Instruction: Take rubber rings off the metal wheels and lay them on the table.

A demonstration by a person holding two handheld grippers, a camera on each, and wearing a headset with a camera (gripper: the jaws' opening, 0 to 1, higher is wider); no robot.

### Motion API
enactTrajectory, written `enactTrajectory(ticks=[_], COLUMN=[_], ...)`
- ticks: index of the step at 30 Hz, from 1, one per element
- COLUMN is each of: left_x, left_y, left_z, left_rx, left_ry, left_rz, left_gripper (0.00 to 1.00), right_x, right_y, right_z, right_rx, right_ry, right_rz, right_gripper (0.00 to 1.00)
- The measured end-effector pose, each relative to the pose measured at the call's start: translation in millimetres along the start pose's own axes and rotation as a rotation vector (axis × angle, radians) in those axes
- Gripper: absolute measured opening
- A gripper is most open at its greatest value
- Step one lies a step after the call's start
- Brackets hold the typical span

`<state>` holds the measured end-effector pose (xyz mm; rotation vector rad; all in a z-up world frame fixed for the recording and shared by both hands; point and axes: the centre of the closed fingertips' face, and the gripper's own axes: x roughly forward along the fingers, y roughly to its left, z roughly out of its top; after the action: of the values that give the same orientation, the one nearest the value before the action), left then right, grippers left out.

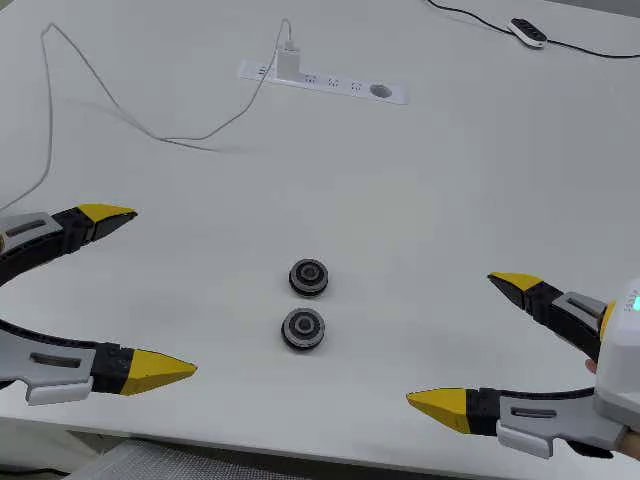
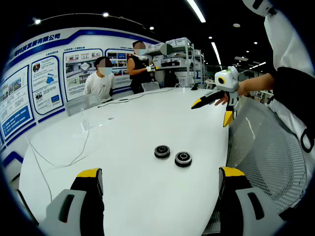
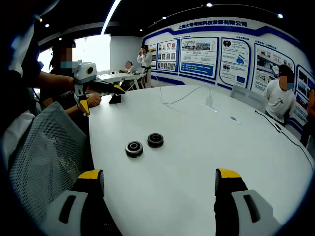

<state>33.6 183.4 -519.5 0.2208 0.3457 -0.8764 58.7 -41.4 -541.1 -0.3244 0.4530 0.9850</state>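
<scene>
The white worktop [image 1: 460, 190] carries a far wheel [image 1: 309, 277] and a near wheel [image 1: 303, 328], and the rubber rings seem to be on both. The left hand-held gripper [image 1: 160, 291] and right hand-held gripper [image 1: 451, 339] gape wide and empty, so all the work remains.

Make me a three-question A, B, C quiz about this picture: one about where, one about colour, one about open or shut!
1. Where are the two wheels?
A. On the white table, between the left gripper and the right gripper.
B. On the floor.
C. Inside a box.

2. What colour are the gripper tips?
A. Red.
B. Yellow.
C. Green.

3. How are the two grippers?
A. Both open, holding nothing.
B. Both shut.
C. One shut on a wheel.

Answers: 1 A, they lie on the tabletop. 2 B, every jaw ends in yellow. 3 A, wide gaps between the jaws.
</scene>
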Motion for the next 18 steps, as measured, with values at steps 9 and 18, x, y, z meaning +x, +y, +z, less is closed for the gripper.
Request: enactTrajectory(ticks=[9,18], left_x=[0.0,-0.8], left_y=[1.4,0.7], left_z=[-1.8,-3.9], left_rx=[0.013,0.022], left_ry=[0.009,0.022], left_rz=[-0.006,-0.007], left_gripper=[0.98,0.99], right_x=[-0.1,-0.2], right_y=[0.4,1.4], right_z=[-2.8,-3.5], right_rx=[0.007,0.01], right_ry=[0.006,0.006], right_rz=[-0.001,0.002], right_gripper=[0.94,0.94])
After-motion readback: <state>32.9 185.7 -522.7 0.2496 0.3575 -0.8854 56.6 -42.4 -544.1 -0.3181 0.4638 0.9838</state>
